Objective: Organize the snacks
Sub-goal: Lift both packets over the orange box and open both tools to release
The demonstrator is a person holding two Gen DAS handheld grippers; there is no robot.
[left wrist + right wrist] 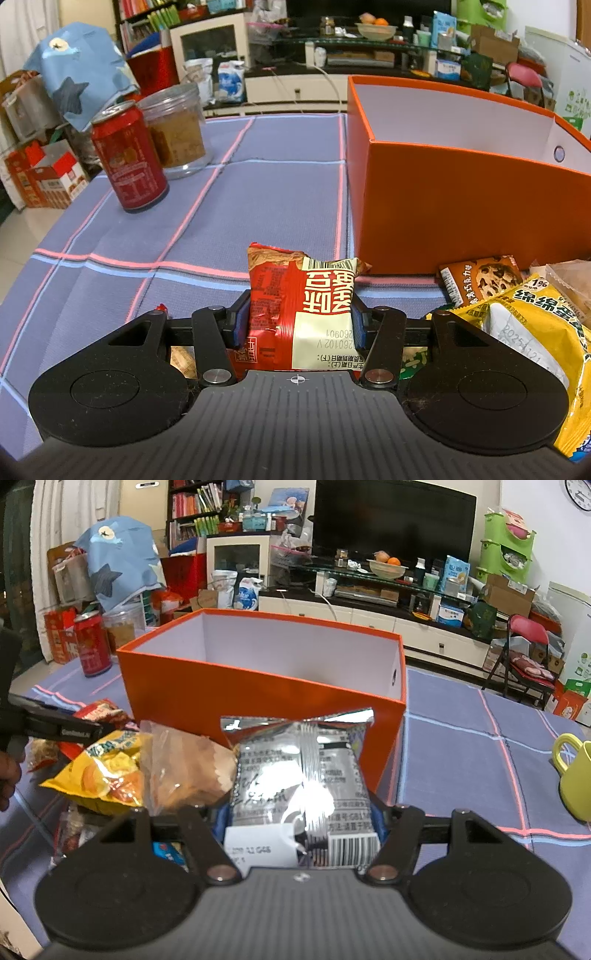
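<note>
Orange box (266, 698) standing open and apparently empty on the counter (221, 206), at twelve o'clock from the right tool (301, 812) and at one to two o'clock from the left tool (299, 321). Loose snack pile with yellow packet (532, 325) and cookie packet (480, 282) lying just before the near wall, at three o'clock from the left tool. Right tool clamped on silver packet (299, 786), left tool clamped on red packet (295, 306), both packets held in front of the box. Probably best to lift each packet above the rim before moving toward twelve o'clock, so as not to push the wall. Better to release one packet first, low inside, flat against a corner. Soft foil may slip, so no squeezing harder.
</note>
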